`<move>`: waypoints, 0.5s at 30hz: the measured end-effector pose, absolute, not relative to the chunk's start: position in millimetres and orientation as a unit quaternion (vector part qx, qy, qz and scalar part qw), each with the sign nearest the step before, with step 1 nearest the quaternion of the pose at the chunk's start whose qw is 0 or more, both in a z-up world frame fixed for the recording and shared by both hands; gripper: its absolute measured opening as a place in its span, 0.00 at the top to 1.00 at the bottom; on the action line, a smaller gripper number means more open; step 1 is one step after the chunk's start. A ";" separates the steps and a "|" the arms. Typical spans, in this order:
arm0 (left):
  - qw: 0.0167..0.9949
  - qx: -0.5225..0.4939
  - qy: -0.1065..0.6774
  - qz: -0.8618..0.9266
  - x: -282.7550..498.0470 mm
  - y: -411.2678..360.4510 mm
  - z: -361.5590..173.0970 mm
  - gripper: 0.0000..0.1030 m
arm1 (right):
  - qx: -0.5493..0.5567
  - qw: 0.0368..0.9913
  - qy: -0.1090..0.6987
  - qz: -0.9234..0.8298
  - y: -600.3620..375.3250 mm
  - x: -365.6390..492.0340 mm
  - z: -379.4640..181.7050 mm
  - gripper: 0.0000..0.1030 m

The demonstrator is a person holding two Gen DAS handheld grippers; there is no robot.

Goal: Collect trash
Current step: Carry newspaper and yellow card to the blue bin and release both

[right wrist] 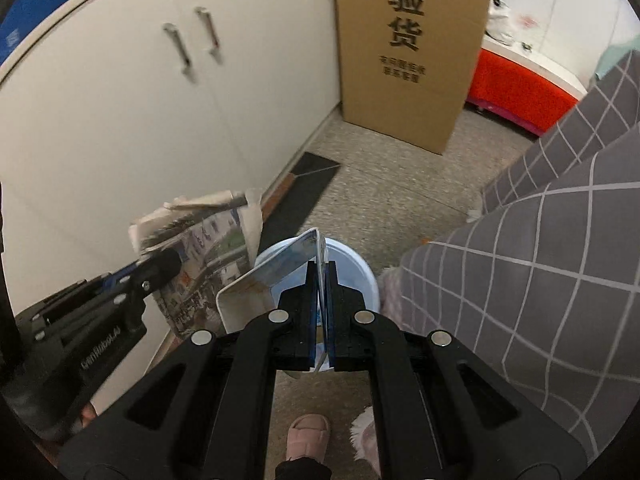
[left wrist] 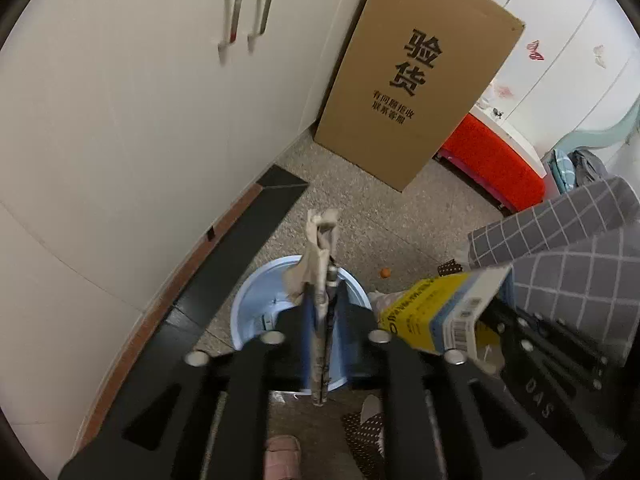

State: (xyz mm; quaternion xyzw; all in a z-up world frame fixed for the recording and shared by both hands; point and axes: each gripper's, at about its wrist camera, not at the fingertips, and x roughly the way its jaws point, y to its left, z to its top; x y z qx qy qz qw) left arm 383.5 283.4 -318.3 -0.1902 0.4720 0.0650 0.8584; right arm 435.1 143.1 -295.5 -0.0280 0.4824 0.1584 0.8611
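A folded newspaper point(left wrist: 322, 232) stands upright between the fingers of my left gripper point(left wrist: 320, 280), directly above a light blue bin point(left wrist: 256, 308) on the floor. The jaws stand apart, and a strip of bin shows between the paper and the right finger. In the right wrist view the newspaper point(right wrist: 208, 256) spreads out at the tip of the left gripper point(right wrist: 168, 260), left of the bin point(right wrist: 352, 268). My right gripper point(right wrist: 322, 266) is shut on a flattened yellow, blue and white carton point(right wrist: 272, 276) over the bin's rim. The carton point(left wrist: 440, 308) also shows its barcode at the right.
White cabinet doors point(left wrist: 120, 120) run along the left, with a dark mat point(left wrist: 256, 216) at their foot. A tall cardboard box point(left wrist: 416, 80) and a red stool point(left wrist: 492, 160) stand behind. The person's grey checked leg point(right wrist: 520, 280) and pink slipper point(right wrist: 308, 436) are close by.
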 end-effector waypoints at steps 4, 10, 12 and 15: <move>0.857 -0.183 0.474 0.090 391.6 284.7 -322.3 0.40 | -0.024 0.859 0.488 0.154 140.7 438.9 -303.8 0.96; 0.851 -0.180 0.483 0.099 384.0 289.7 -328.9 0.40 | -0.020 0.853 0.494 0.165 145.0 440.7 -308.9 0.96; 0.848 -0.188 0.484 0.105 379.7 295.7 -330.8 0.40 | -0.020 0.853 0.494 0.166 147.7 442.7 -308.7 0.96; 0.846 -0.196 0.482 0.113 375.5 304.9 -331.6 0.39 | -0.013 0.851 0.495 0.173 151.9 445.9 -307.7 0.96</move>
